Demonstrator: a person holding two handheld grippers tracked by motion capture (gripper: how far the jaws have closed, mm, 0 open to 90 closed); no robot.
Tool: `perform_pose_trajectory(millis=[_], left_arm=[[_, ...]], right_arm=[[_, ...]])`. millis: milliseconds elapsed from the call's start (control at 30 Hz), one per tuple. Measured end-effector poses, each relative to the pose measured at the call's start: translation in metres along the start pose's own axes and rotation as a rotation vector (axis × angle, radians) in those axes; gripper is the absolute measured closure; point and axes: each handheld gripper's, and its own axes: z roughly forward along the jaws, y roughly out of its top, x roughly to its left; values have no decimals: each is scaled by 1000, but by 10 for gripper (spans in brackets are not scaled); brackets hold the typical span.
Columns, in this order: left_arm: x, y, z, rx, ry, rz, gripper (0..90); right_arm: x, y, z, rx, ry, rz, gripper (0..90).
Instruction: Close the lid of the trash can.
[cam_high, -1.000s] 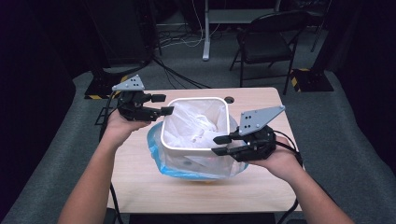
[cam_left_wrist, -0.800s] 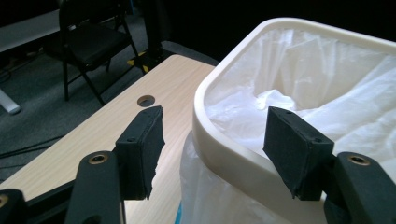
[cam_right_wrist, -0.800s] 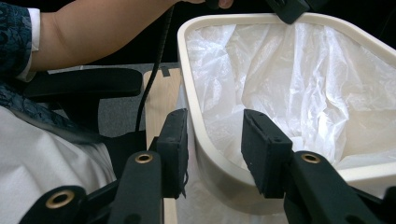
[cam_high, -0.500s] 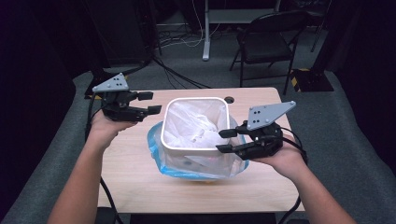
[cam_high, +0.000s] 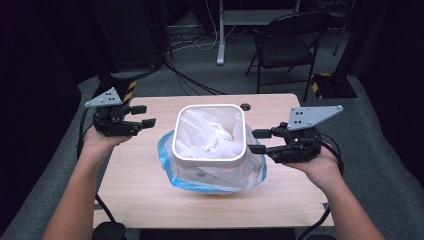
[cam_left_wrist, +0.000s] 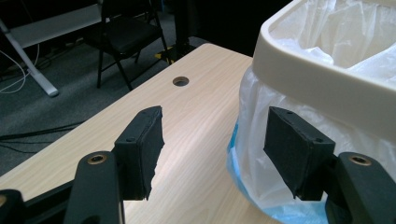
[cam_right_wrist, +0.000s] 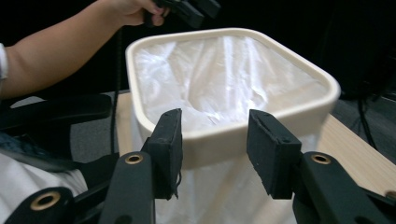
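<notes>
Standing mid-table, the cream square-rimmed plastic bin (cam_high: 209, 159) lined with a white plastic bag (cam_high: 210, 135) sits on the light wooden table (cam_high: 140, 190); the right gripper (cam_high: 258, 140) hovers just beside its rim, the left gripper (cam_high: 144, 116) apart; both gape, holding nothing.

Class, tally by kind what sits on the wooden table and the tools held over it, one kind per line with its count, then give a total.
White bin rim: 1
Plastic bag liner with blue bottom: 1
Grippers, left gripper and right gripper, both open: 2
Total: 4
</notes>
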Motion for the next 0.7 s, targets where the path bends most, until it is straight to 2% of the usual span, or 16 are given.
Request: perform_pose_trajectory(millis=[400, 700], left_arm=[[5, -30, -2, 14, 17, 4, 362], [6, -52, 1, 31, 21, -10, 361]], right_arm=[[-17, -27, -20, -38, -131, 69, 483], [-25, -60, -24, -57, -235, 124, 454]])
